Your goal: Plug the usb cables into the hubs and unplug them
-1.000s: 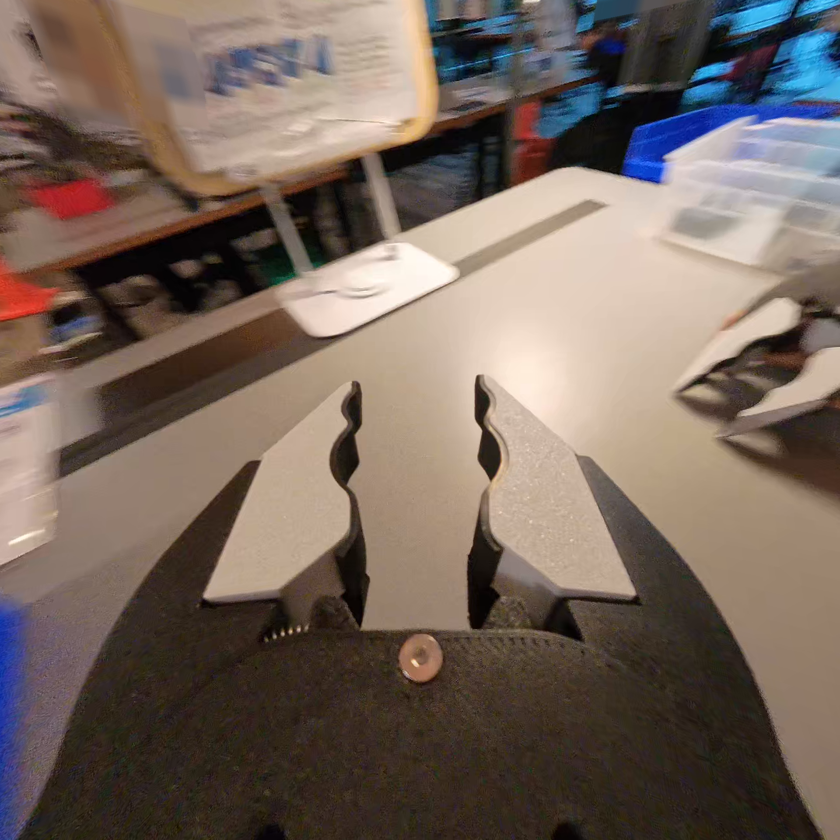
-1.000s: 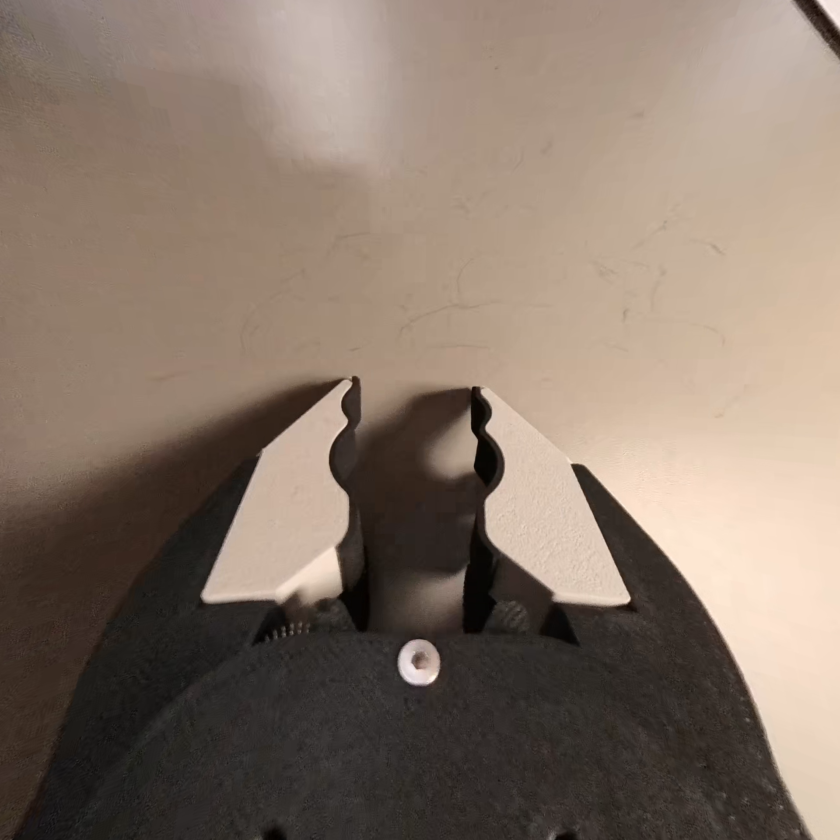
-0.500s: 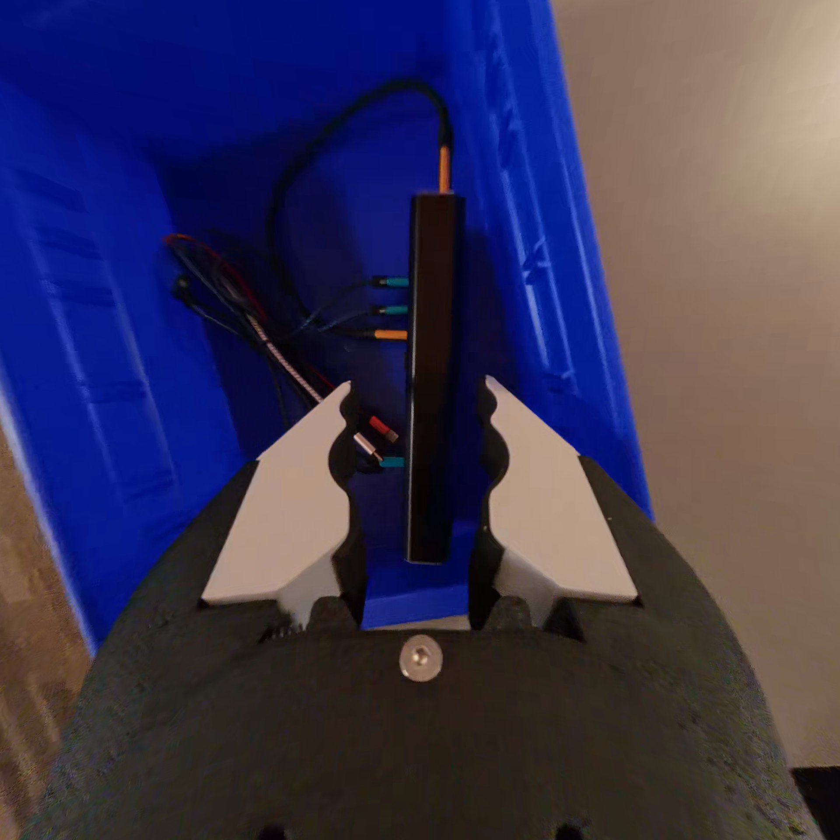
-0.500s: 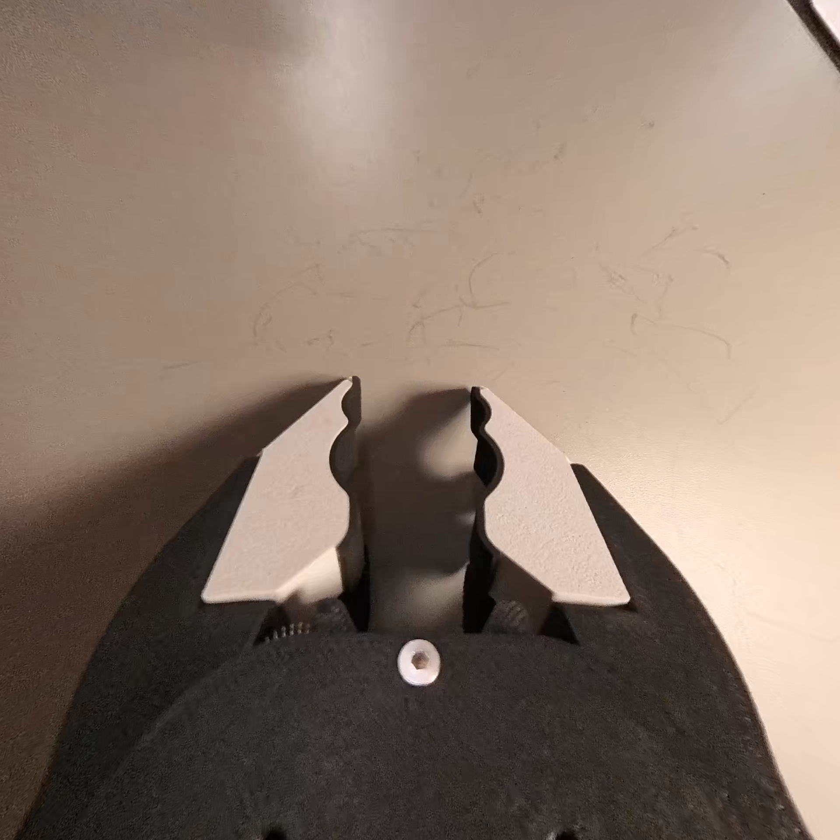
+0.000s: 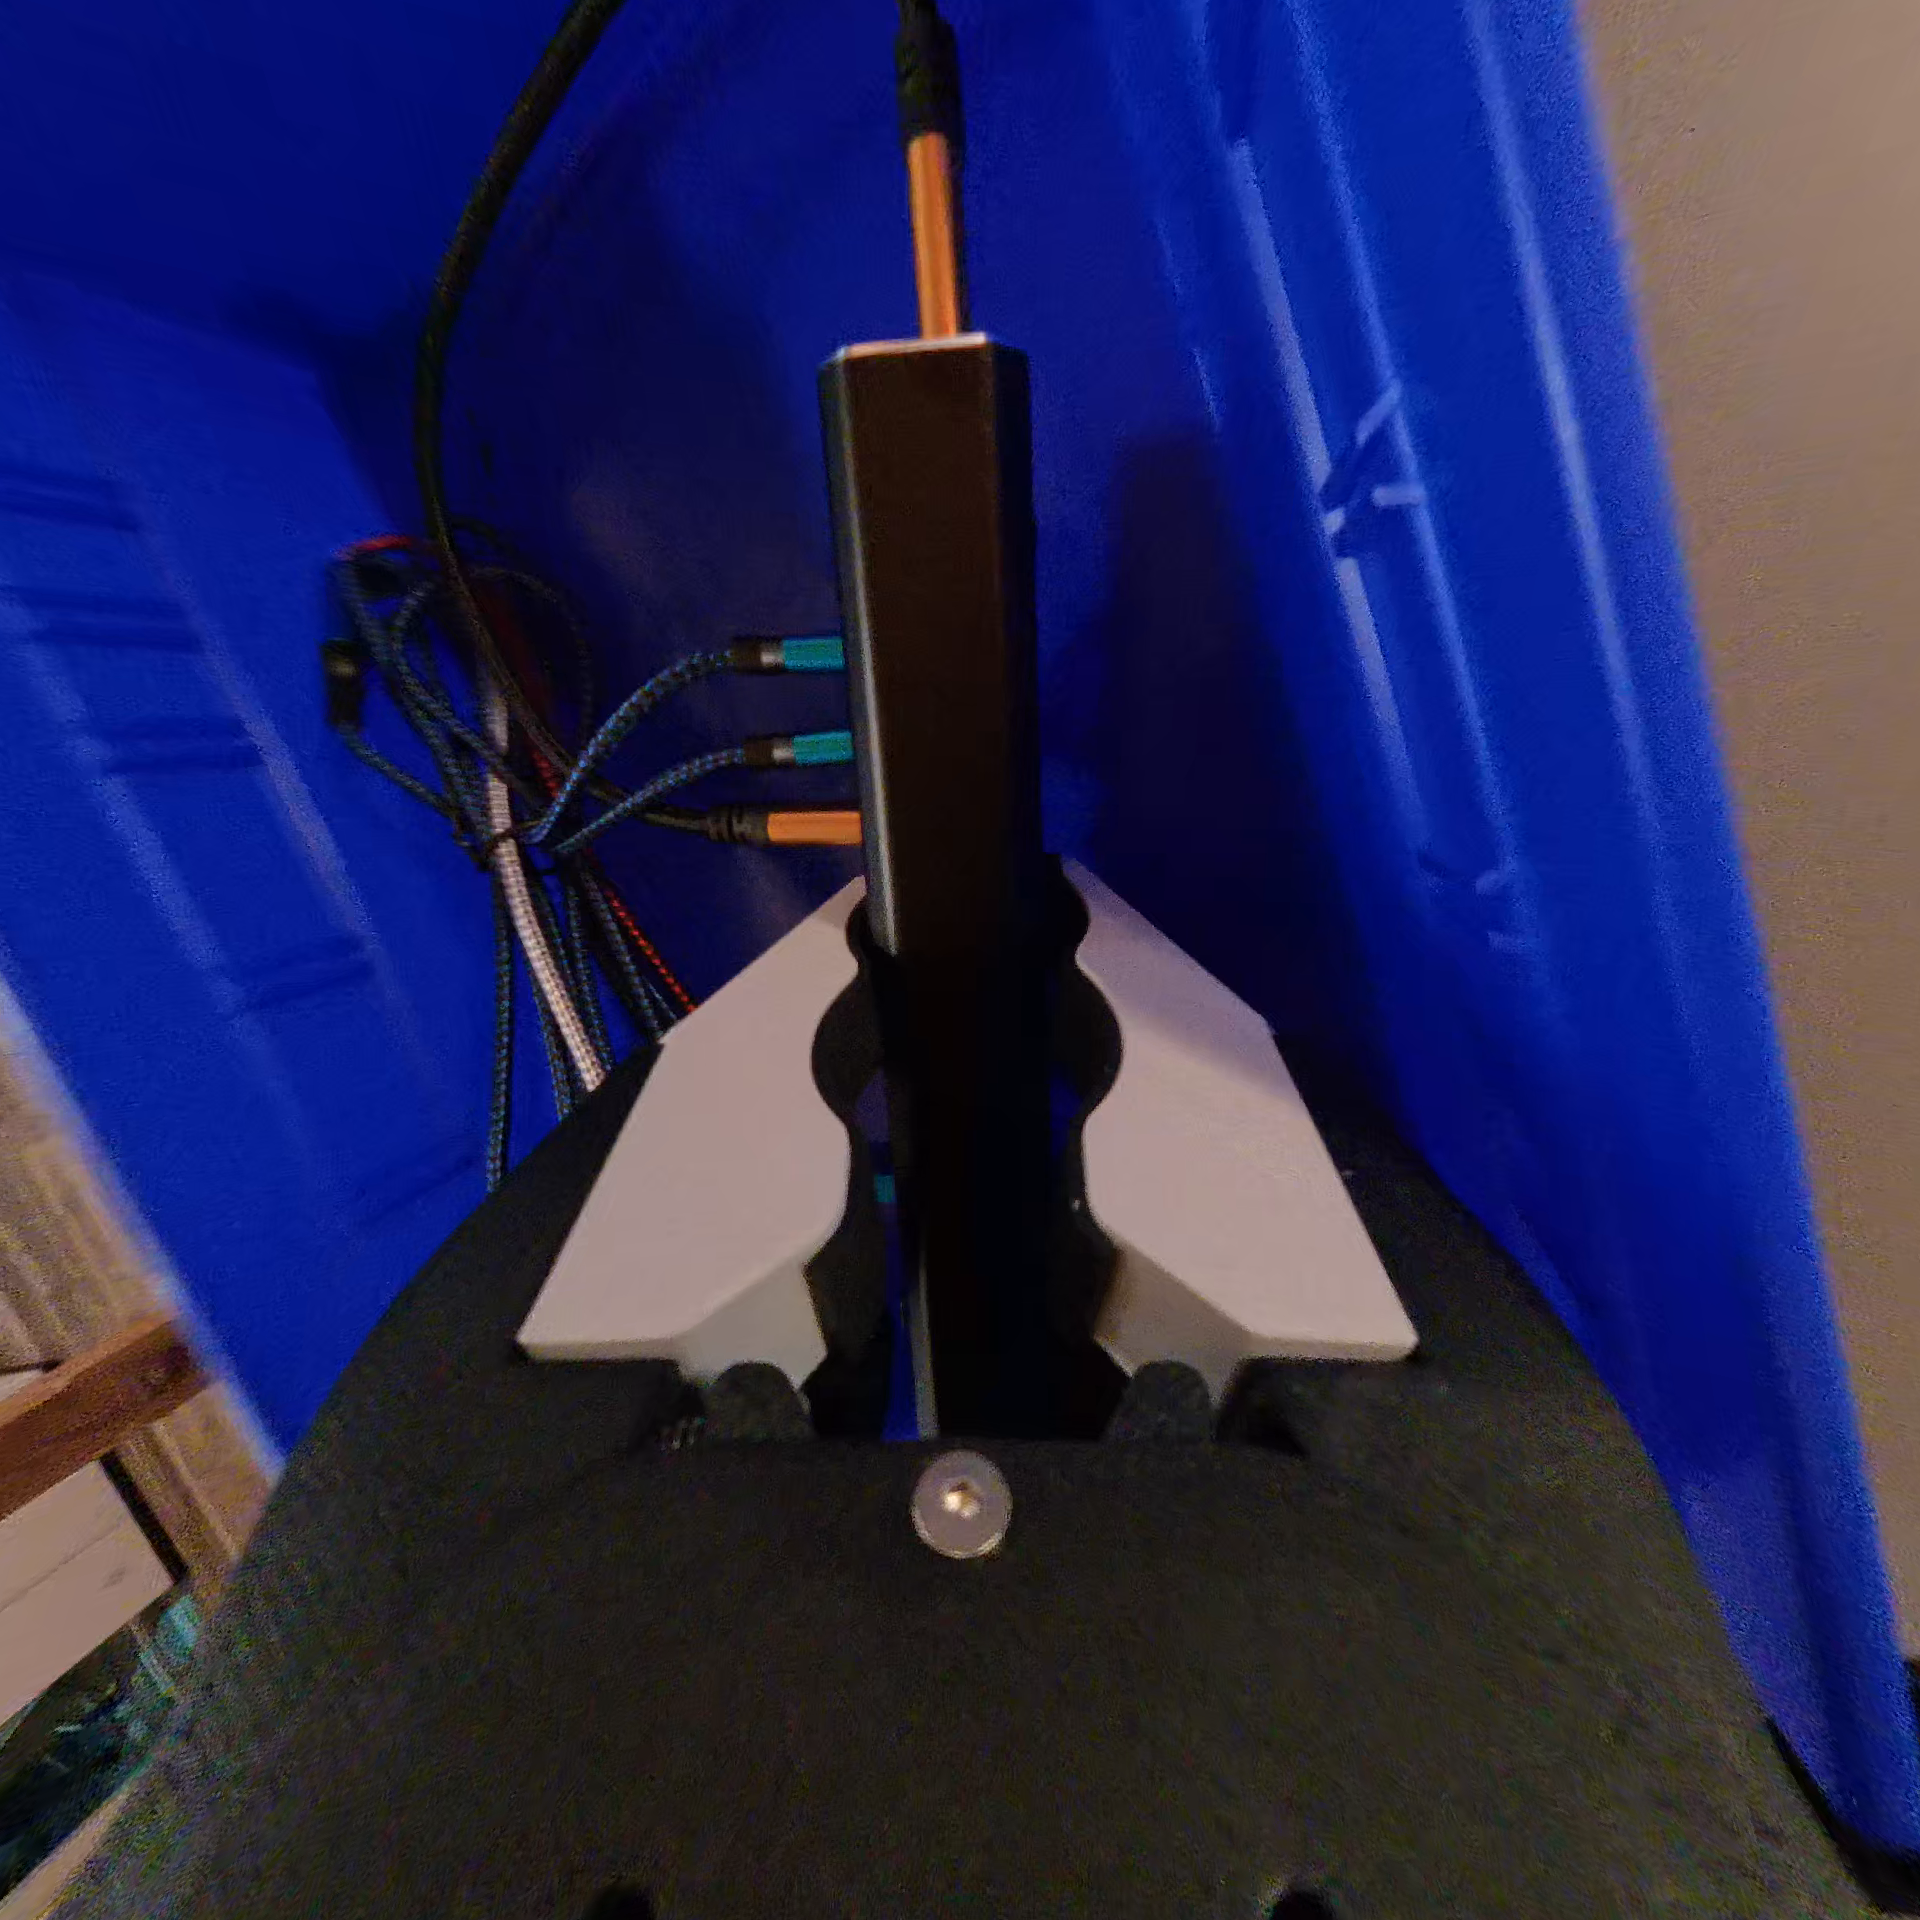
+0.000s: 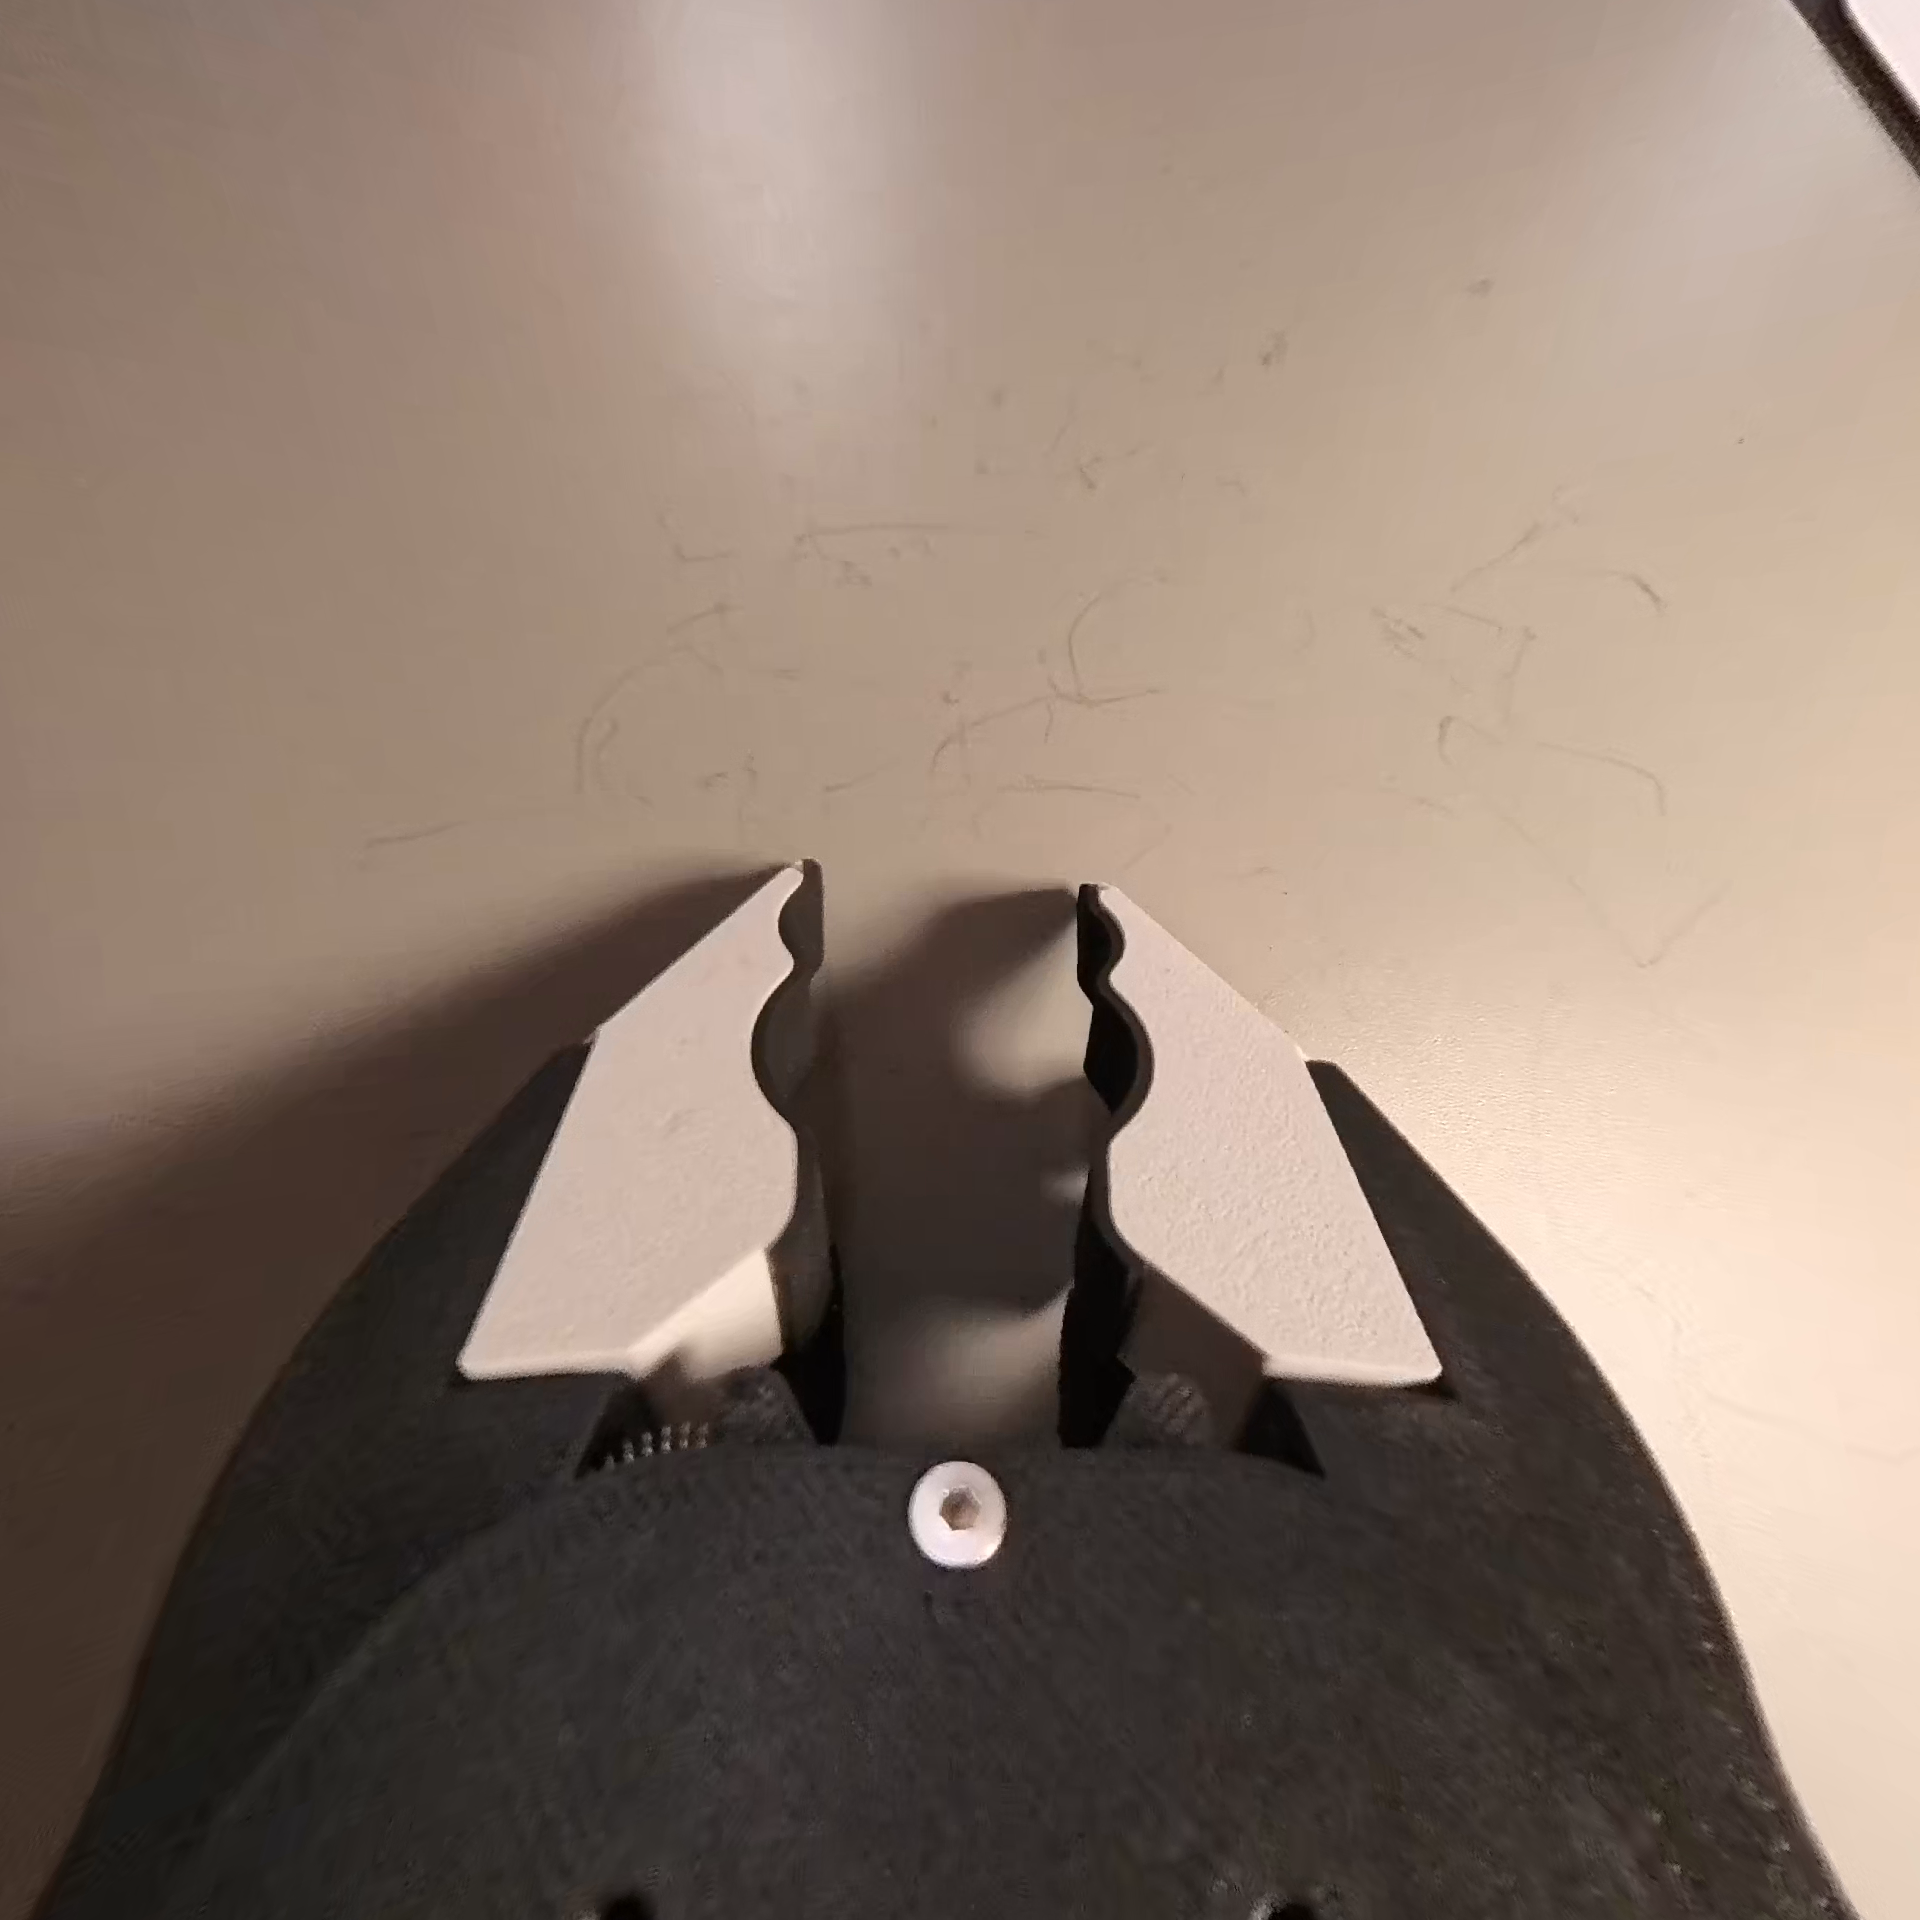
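A long black USB hub point(image 5: 940, 623) stands on edge inside a blue plastic bin point(image 5: 1351, 520). Two teal plugs point(image 5: 816, 655) and an orange plug point(image 5: 816, 828) sit in its left side, and an orange-collared cable point(image 5: 932, 239) enters its far end. Their braided cables point(image 5: 520, 831) bunch at the bin's left. My left gripper point(image 5: 961, 904) reaches into the bin, its jaws closed against both sides of the hub's near half. My right gripper point(image 6: 943, 883) is open and empty, tips close to the beige table point(image 6: 935, 364).
The bin's right wall borders the beige tabletop point(image 5: 1787, 520). A wooden frame point(image 5: 83, 1392) and floor show at the lower left outside the bin. A dark edge with a white object point(image 6: 1881, 62) crosses the right wrist view's top right corner.
My left gripper swung from above the table down into the blue bin, moved forward around the hub, and its jaws closed on it. The right gripper barely moved.
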### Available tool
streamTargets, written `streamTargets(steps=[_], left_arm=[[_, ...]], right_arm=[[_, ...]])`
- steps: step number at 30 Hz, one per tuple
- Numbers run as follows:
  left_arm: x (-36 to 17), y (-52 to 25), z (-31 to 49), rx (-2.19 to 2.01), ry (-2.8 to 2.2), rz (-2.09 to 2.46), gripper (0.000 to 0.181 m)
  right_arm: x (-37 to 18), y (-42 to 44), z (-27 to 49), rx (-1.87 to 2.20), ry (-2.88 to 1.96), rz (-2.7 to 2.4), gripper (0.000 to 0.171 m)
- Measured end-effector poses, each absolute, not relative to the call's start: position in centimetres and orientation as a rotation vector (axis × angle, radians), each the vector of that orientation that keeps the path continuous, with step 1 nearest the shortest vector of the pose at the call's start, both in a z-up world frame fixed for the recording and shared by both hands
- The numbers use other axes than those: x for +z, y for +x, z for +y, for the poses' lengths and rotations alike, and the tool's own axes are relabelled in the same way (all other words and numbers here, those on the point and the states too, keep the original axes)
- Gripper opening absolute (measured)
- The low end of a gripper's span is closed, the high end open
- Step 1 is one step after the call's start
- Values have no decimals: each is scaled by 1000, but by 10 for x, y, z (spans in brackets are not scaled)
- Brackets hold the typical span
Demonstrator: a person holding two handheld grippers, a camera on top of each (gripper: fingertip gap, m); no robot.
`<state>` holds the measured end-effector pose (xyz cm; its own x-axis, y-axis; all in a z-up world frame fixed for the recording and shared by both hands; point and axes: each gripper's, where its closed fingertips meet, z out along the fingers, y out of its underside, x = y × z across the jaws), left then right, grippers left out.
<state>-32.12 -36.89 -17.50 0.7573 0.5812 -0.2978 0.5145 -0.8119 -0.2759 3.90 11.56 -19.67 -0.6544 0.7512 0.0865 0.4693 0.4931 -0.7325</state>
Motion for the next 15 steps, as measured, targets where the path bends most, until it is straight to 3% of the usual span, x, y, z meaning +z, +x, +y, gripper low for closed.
streamTargets(steps=[1, 8, 15], left_arm=[[-163, -323, -369, 612, -2739, -871, 32], [-44, -323, -333, 1113, -2483, -625, 32], [21, -270, -172, 1398, -2122, -22, 31]], right_arm=[[-197, 39, 115, 973, -1014, -2346, 50], [-196, 39, 115, 966, -999, -2339, 50], [-187, 26, 100, 908, -805, -2254, 52]])
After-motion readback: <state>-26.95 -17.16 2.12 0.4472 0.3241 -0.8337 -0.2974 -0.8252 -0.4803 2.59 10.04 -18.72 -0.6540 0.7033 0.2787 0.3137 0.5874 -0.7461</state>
